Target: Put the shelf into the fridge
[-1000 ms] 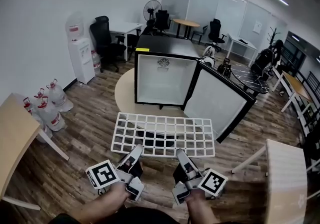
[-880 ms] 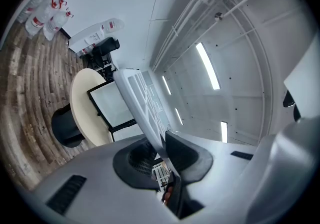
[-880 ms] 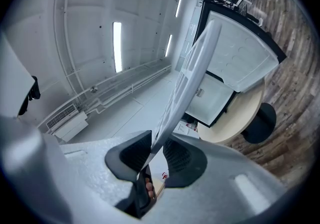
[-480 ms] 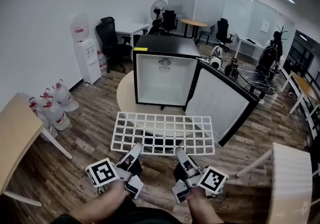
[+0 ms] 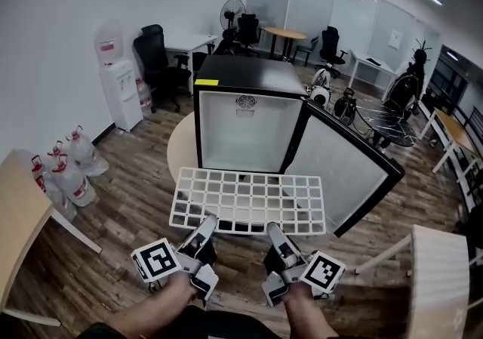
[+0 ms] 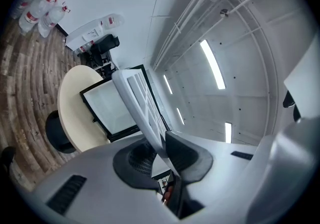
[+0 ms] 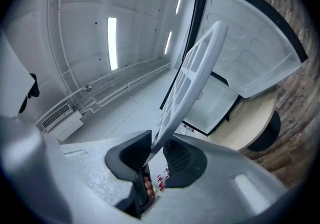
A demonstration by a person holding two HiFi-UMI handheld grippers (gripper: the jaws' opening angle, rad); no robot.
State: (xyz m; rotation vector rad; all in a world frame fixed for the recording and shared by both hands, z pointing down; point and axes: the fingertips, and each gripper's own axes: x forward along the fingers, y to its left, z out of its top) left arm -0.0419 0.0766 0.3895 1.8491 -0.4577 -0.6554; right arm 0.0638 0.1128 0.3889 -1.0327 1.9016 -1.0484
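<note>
The shelf (image 5: 247, 200) is a flat white grid of small rectangular cells inside a thicker white frame, several rows deep and wider than it is deep. It is held off the floor, roughly level, with its near long edge in both tools and the rest reaching forward from their tips.

The left tool (image 5: 205, 226) is clamped on that near edge towards its left end. In the left gripper view the shelf (image 6: 137, 101) shows edge-on as a thin white bar running between the two dark ribbed pads (image 6: 135, 160), which press on it from either side. The right tool (image 5: 273, 230) grips the same edge further right. In the right gripper view its pads (image 7: 180, 158) close on the rim of the shelf (image 7: 192, 81), whose grid fans out ahead of them.

Straight ahead of both tools stands the fridge (image 5: 249, 103), black outside and plain white inside, on a round pale table (image 5: 179, 150). Its door (image 5: 343, 175) hangs wide open, out past the right tool's side. The far edge of the shelf lies level with the bottom of the fridge opening; whether it touches cannot be made out.
</note>
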